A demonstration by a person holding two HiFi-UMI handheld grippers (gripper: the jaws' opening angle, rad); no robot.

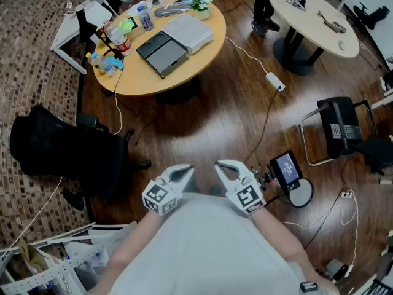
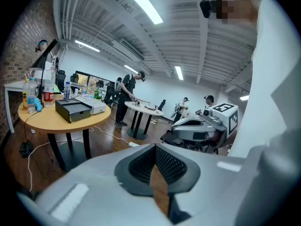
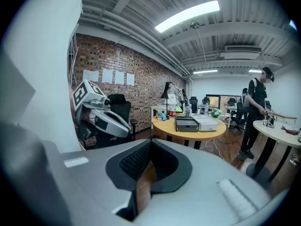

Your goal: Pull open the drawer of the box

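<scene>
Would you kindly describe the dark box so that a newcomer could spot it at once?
Find the round wooden table crowded with bottles. Near its middle lie two flat boxes side by side. Yours is the dark grey box, not its white neighbour.

Box (image 1: 163,53) on the round table (image 1: 206,57), bottles (image 1: 116,39) to its left, office chair (image 1: 61,152) nearer.
</scene>
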